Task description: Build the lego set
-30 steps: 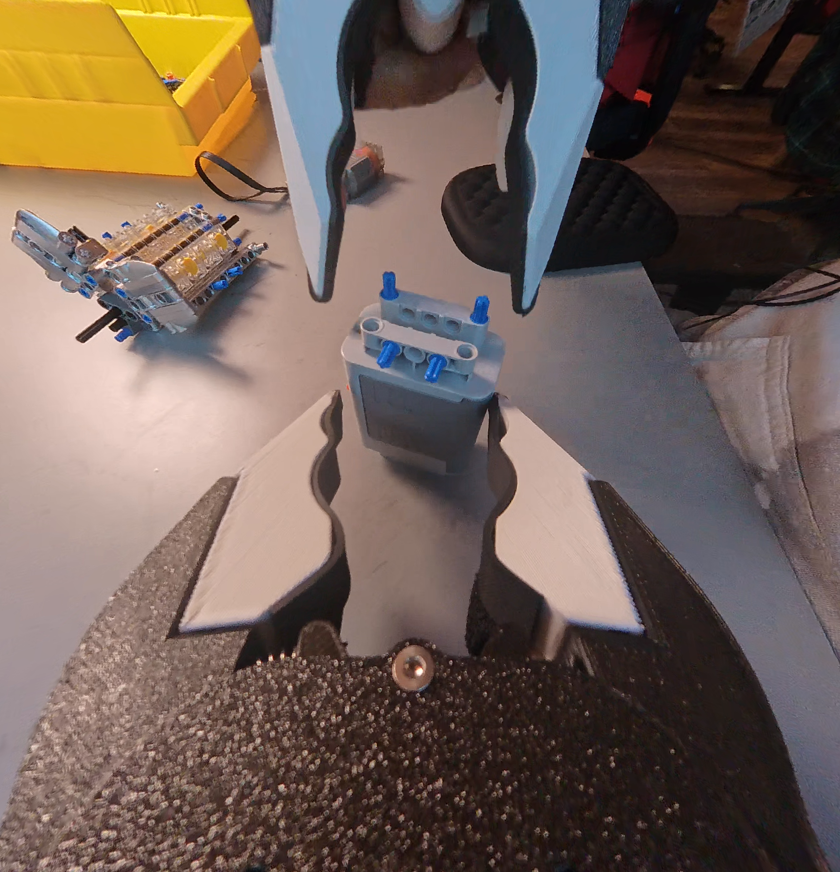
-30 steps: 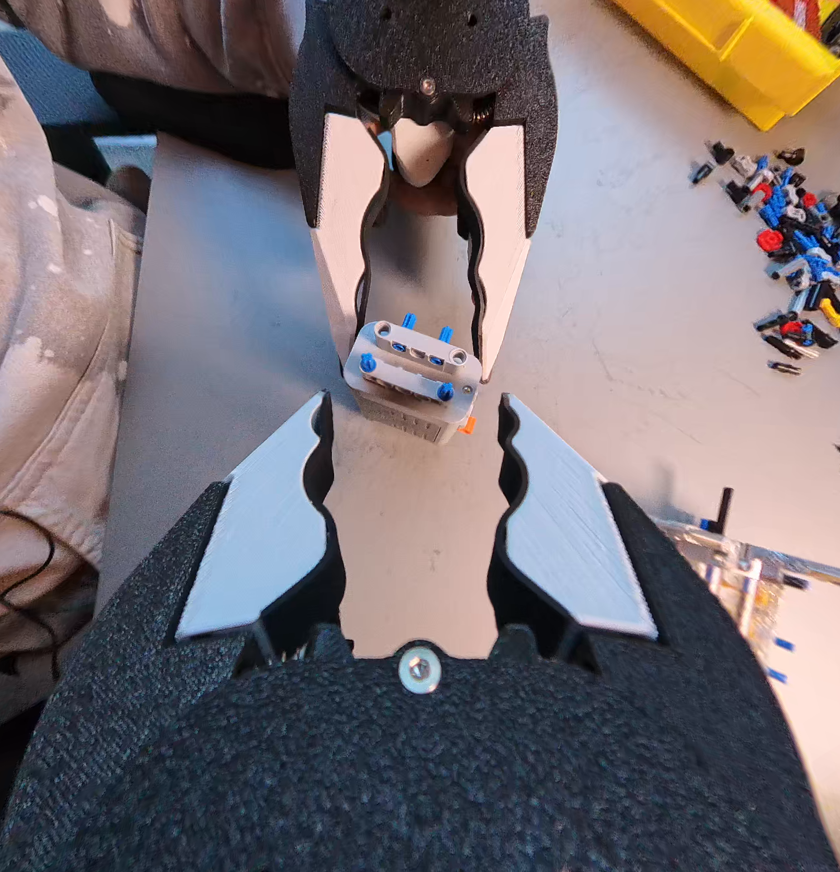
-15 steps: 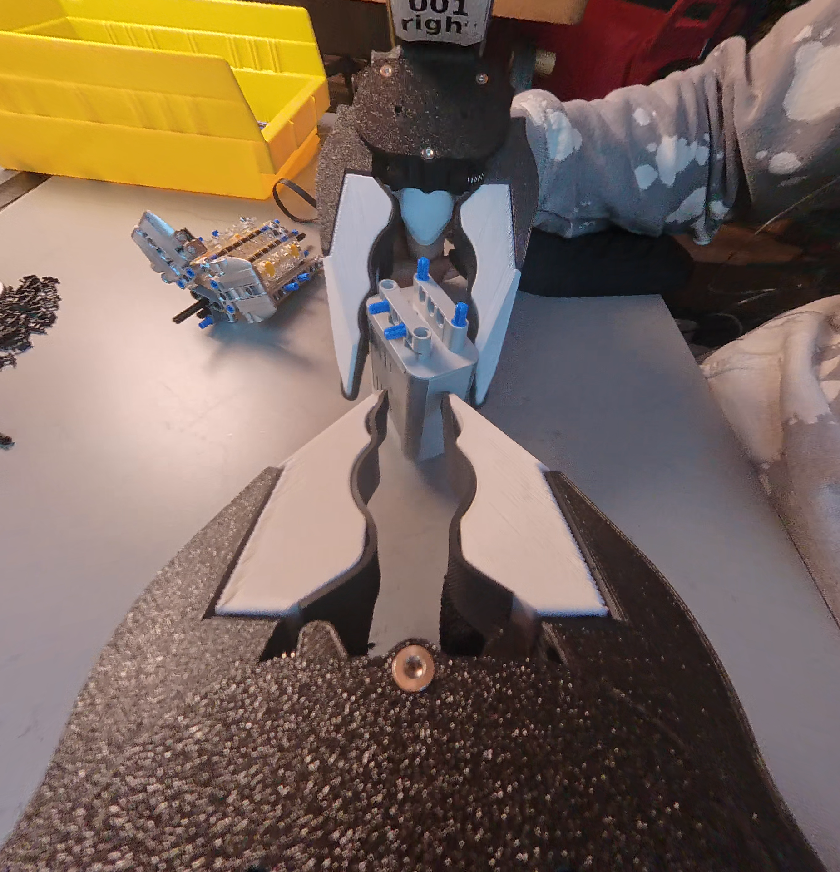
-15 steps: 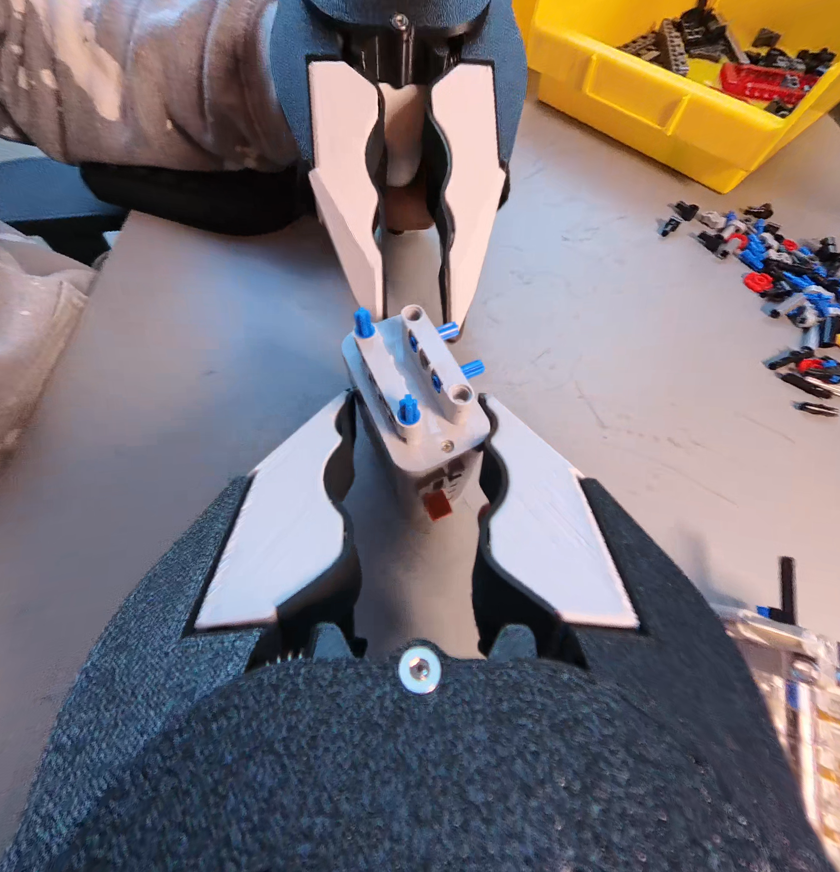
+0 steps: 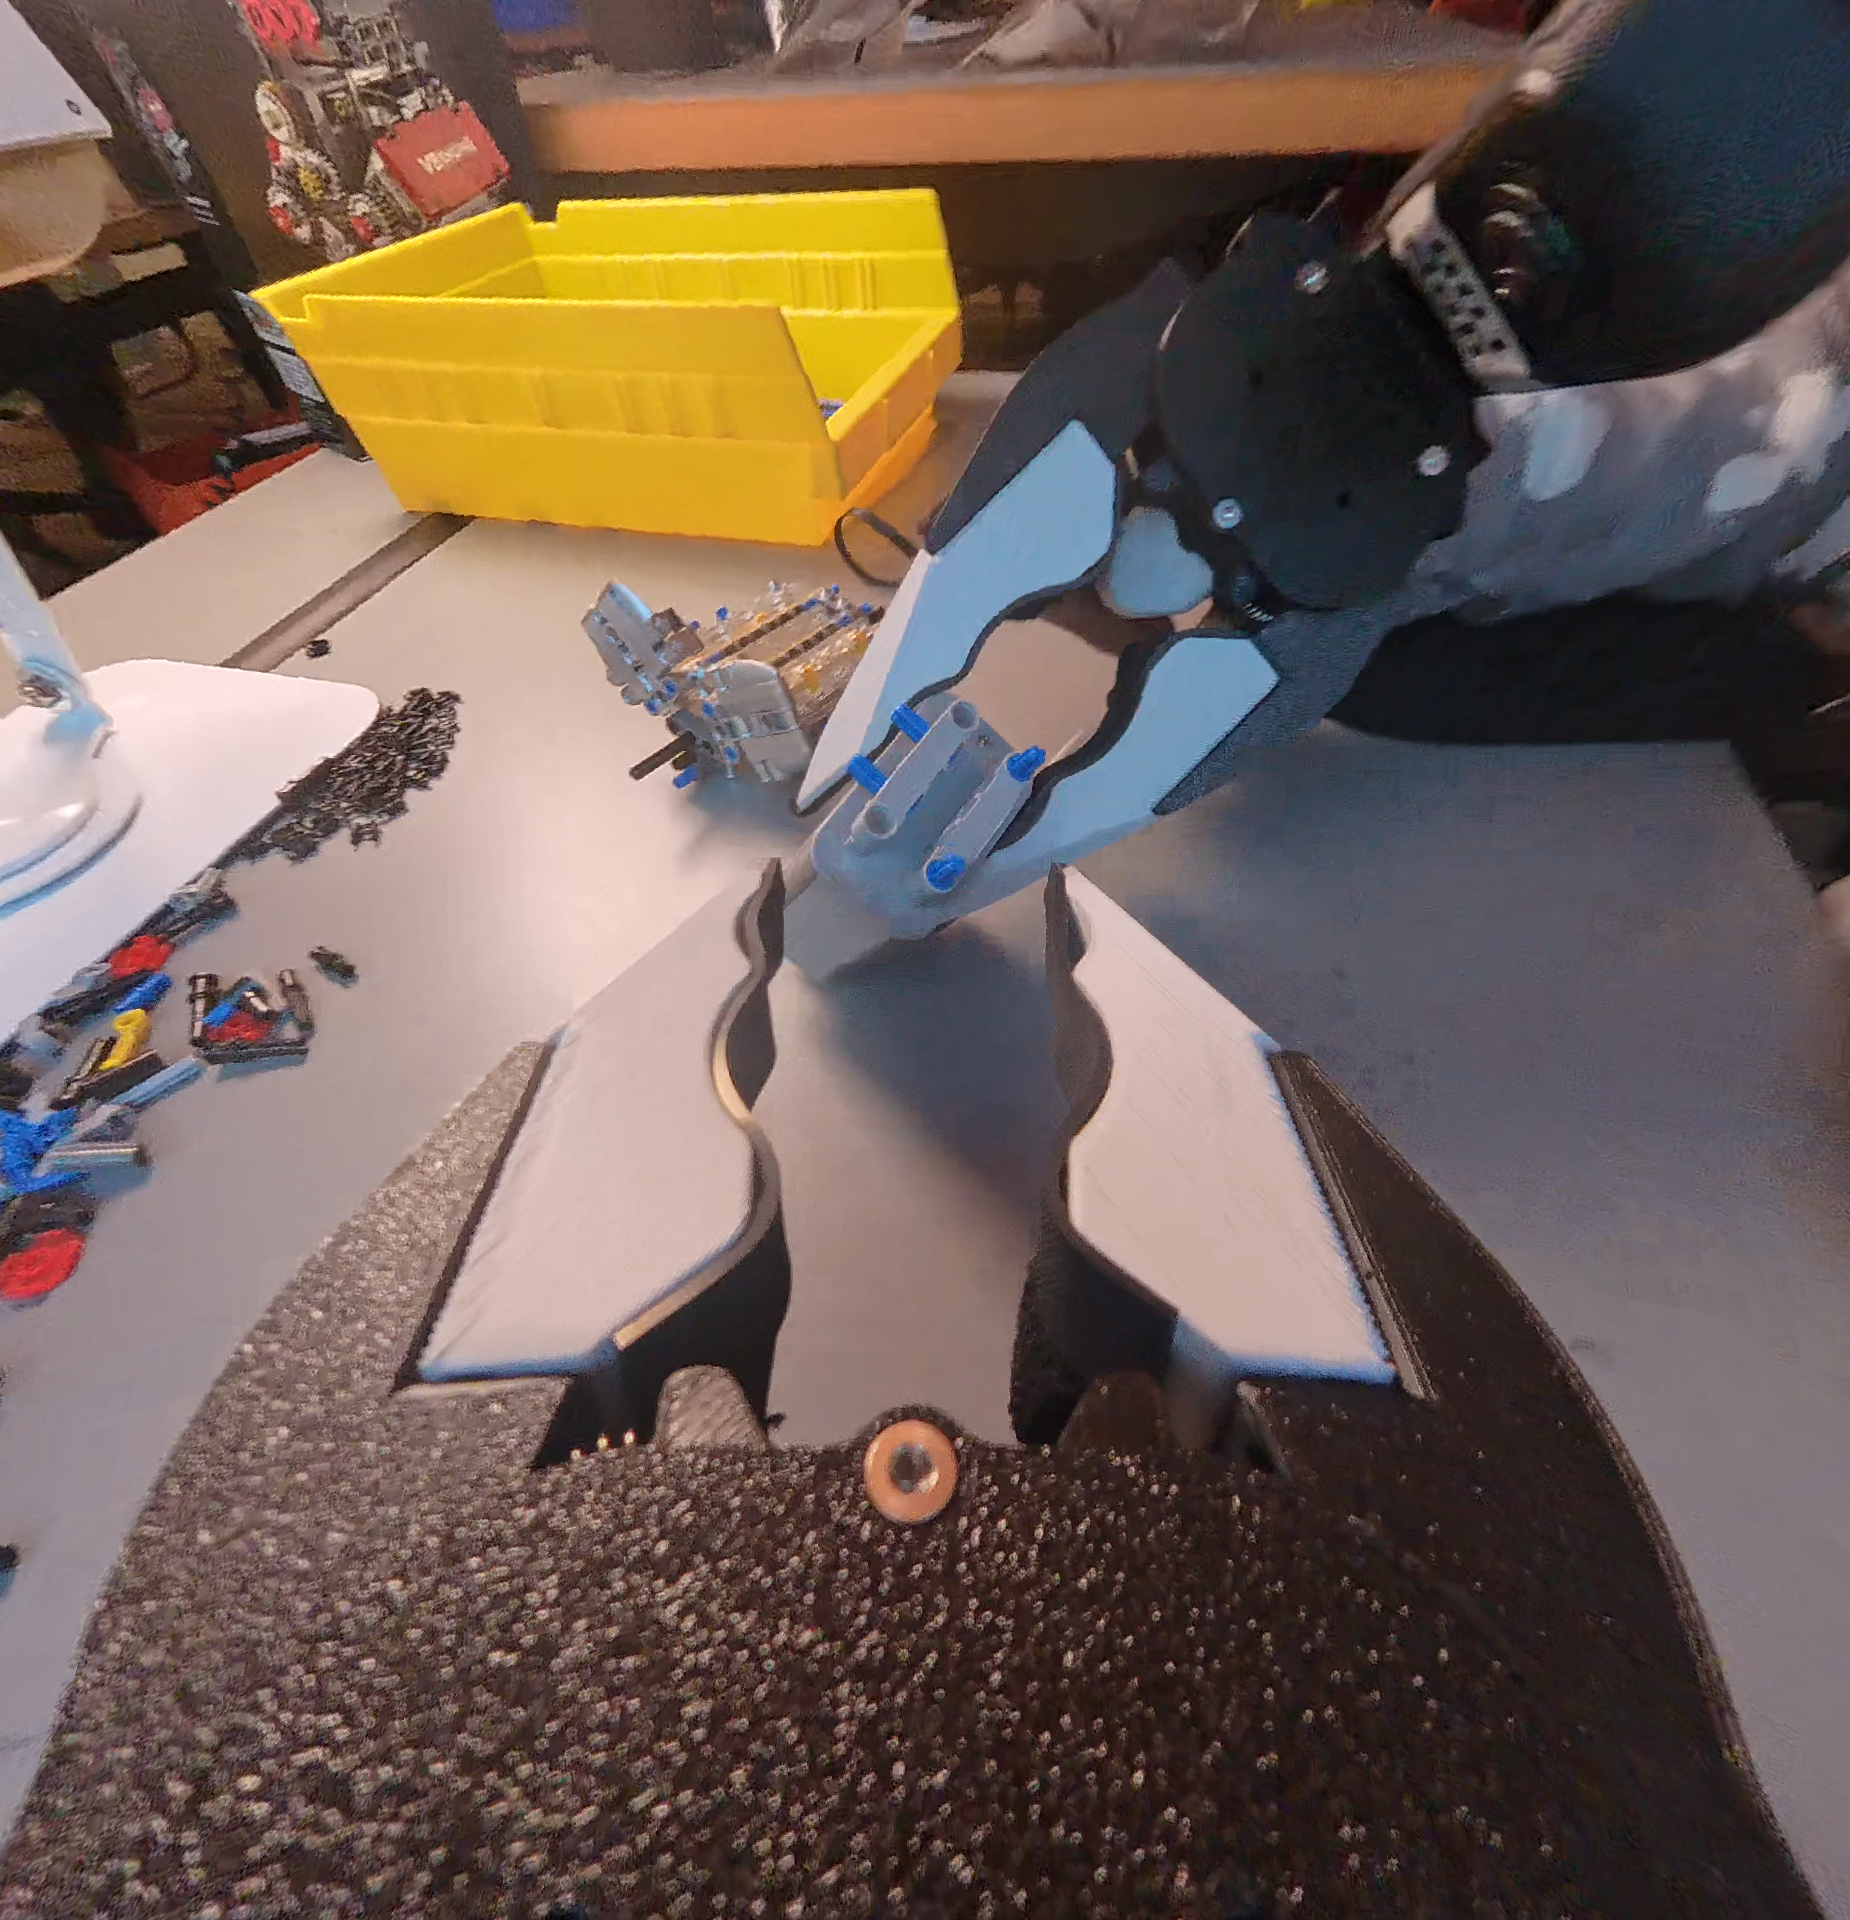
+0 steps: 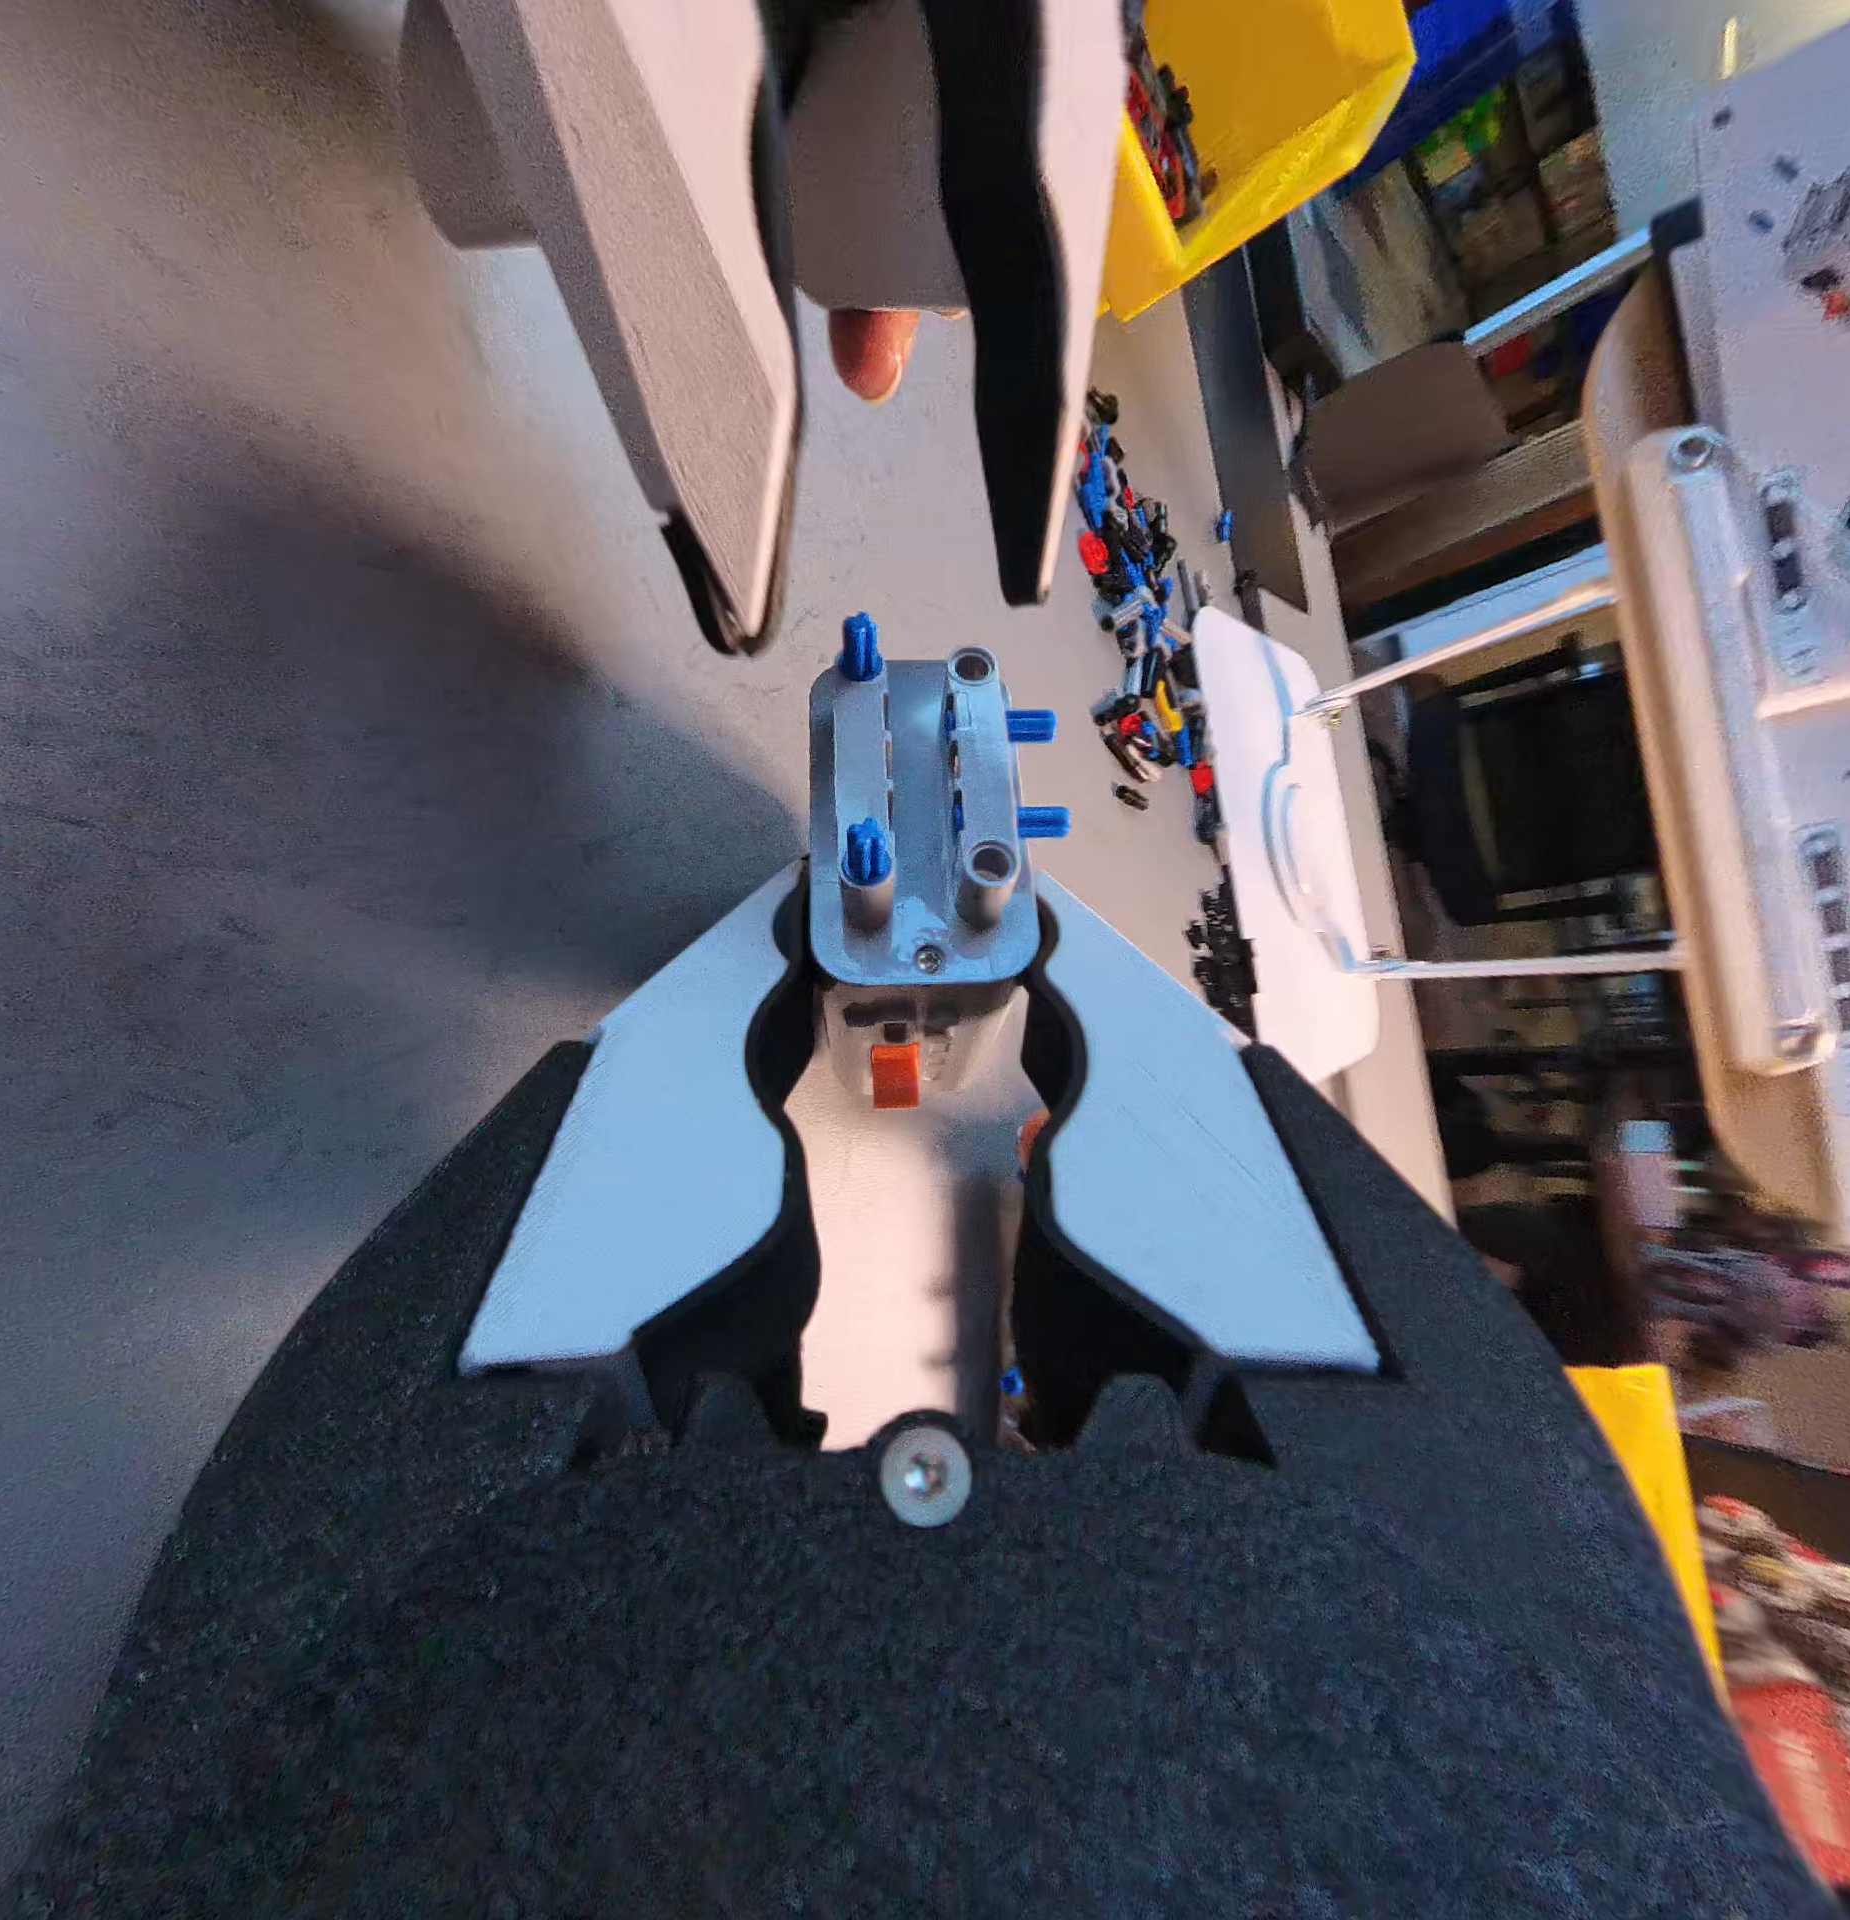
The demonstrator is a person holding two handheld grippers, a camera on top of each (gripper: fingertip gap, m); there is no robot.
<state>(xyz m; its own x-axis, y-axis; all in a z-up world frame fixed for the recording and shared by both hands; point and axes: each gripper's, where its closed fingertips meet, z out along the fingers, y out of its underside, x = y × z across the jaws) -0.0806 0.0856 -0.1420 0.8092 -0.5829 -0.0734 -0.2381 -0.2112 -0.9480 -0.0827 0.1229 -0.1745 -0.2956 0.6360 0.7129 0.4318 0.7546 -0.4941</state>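
Between right claw (image 6: 921,935) tips, grey block (image 6: 916,821) clamped; left claw (image 5: 910,914) open

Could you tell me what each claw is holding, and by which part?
The right claw grips the grey block with blue pins by its side walls, near the orange switch end. The left claw holds nothing.

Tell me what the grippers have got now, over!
Right gripper shut on grey block with blue pins, lifted off table. Left gripper open, empty, just short of block. Nothing between them.
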